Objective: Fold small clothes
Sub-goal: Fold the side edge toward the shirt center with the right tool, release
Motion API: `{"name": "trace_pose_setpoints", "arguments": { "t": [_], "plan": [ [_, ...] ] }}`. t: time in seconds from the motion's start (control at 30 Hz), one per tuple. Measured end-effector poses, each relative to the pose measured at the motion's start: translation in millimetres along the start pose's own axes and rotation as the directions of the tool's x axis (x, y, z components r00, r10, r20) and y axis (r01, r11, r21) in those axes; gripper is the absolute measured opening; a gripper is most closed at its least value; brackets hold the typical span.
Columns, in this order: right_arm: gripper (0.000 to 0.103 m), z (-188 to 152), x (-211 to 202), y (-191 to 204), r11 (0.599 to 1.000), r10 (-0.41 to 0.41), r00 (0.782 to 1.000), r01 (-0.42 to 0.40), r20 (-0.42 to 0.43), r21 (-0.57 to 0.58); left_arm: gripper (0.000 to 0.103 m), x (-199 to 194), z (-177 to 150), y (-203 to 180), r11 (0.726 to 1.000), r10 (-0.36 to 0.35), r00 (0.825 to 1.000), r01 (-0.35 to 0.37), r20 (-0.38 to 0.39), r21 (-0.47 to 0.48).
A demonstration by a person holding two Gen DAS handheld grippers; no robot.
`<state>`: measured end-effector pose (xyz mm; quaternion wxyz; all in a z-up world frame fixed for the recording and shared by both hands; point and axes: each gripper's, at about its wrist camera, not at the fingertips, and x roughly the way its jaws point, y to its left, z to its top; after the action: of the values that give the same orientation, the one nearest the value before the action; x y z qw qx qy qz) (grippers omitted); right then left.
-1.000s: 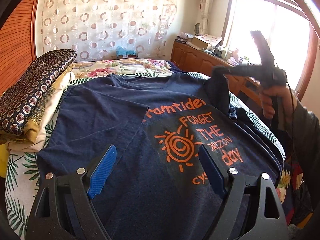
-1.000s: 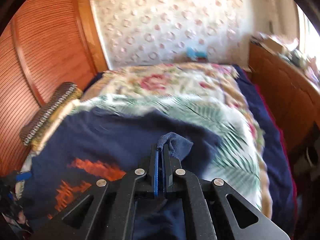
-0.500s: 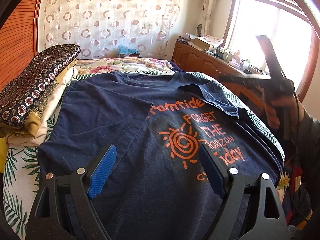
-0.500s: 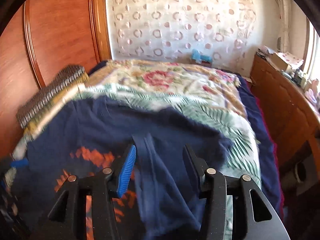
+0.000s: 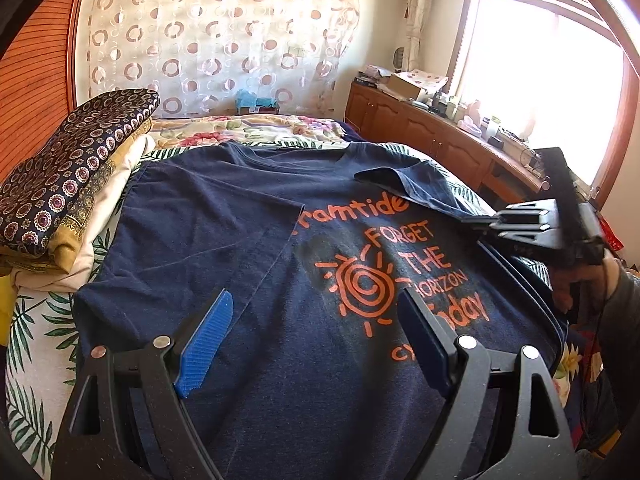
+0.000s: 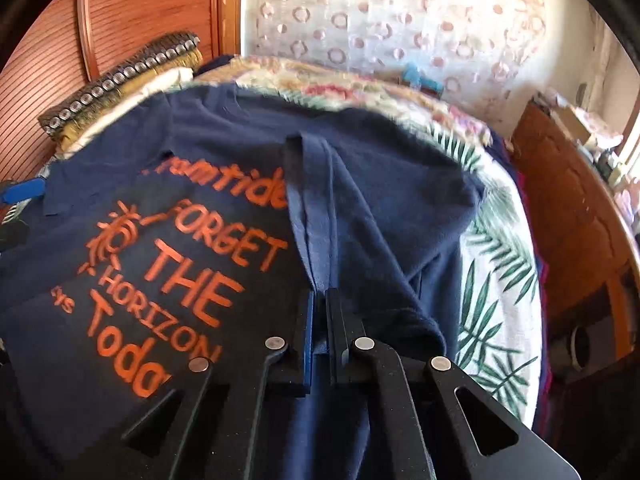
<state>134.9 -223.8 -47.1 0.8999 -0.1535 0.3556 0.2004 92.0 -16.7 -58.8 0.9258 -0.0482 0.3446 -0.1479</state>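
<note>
A navy T-shirt (image 5: 240,240) with an orange sun and lettering lies spread face up on the bed. Its right sleeve (image 5: 404,184) is folded inward over the chest. My left gripper (image 5: 316,336) hovers open above the shirt's lower half with nothing between its blue pads. In the left wrist view my right gripper (image 5: 472,220), held by a hand (image 5: 576,284), sits low at the shirt's right edge. In the right wrist view that gripper (image 6: 320,300) is shut on a fold of the navy T-shirt (image 6: 180,240), and the sleeve seam (image 6: 312,208) runs away from its tips.
A stack of folded patterned cloths (image 5: 72,184) lies at the bed's left side against a wooden headboard (image 6: 120,20). A leaf-print bedspread (image 5: 36,320) shows around the shirt. A cluttered wooden cabinet (image 5: 440,148) runs under the bright window on the right.
The right gripper let go of the raised sleeve, which now lies folded on the chest. It came down towards the shirt's right edge and shut on a fold there. The left gripper has not moved.
</note>
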Motion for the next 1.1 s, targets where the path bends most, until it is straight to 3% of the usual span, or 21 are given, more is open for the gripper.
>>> {"name": "trace_pose_setpoints", "arguments": {
  "t": [0.13, 0.2, 0.33, 0.5, 0.83, 0.9, 0.93, 1.1],
  "plan": [
    [0.004, 6.7, -24.9, 7.7, 0.992, 0.128, 0.988, -0.129, 0.084, 0.006, 0.085, 1.3, -1.0, -0.6, 1.000, -0.002, 1.000, 0.002, -0.006, 0.001],
    [0.004, 3.8, -25.5, 12.9, 0.985, 0.174, 0.983, -0.172, 0.062, -0.033, 0.085, 0.6, -0.3, -2.2, 1.000, 0.000, 1.000, 0.001, -0.005, 0.005],
    [0.020, 1.9, -15.2, 16.6, 0.988, 0.146, 0.989, -0.145, 0.014, -0.059, 0.085, -1.8, 1.3, 0.8, 1.000, 0.001, 1.000, -0.001, 0.004, -0.003],
    [0.033, -4.5, -19.4, 1.7, 0.997, 0.073, 0.996, -0.073, 0.047, -0.014, 0.085, -0.3, 0.4, 1.7, 1.000, 0.004, 1.000, -0.004, 0.000, -0.005],
    [0.033, -8.4, 21.1, 1.2, 1.000, 0.010, 0.999, -0.011, -0.042, -0.018, 0.085, 1.7, 0.2, 1.0, 1.000, 0.004, 1.000, -0.004, -0.005, -0.003],
    [0.026, -8.0, 20.7, 3.5, 0.999, 0.017, 0.999, -0.018, -0.032, -0.034, 0.085, 1.5, 0.2, 2.5, 1.000, 0.006, 1.000, -0.006, -0.005, -0.006],
    [0.011, -8.0, 19.6, 6.0, 0.999, 0.024, 0.999, -0.026, -0.031, -0.046, 0.085, 1.8, 0.1, 3.0, 1.000, 0.006, 1.000, -0.006, -0.006, -0.008],
    [0.006, -6.3, 8.3, 9.5, 0.999, 0.023, 1.000, -0.023, 0.008, -0.042, 0.085, 2.5, -0.4, 2.7, 1.000, 0.006, 1.000, -0.006, -0.006, -0.010]
  ]
}}
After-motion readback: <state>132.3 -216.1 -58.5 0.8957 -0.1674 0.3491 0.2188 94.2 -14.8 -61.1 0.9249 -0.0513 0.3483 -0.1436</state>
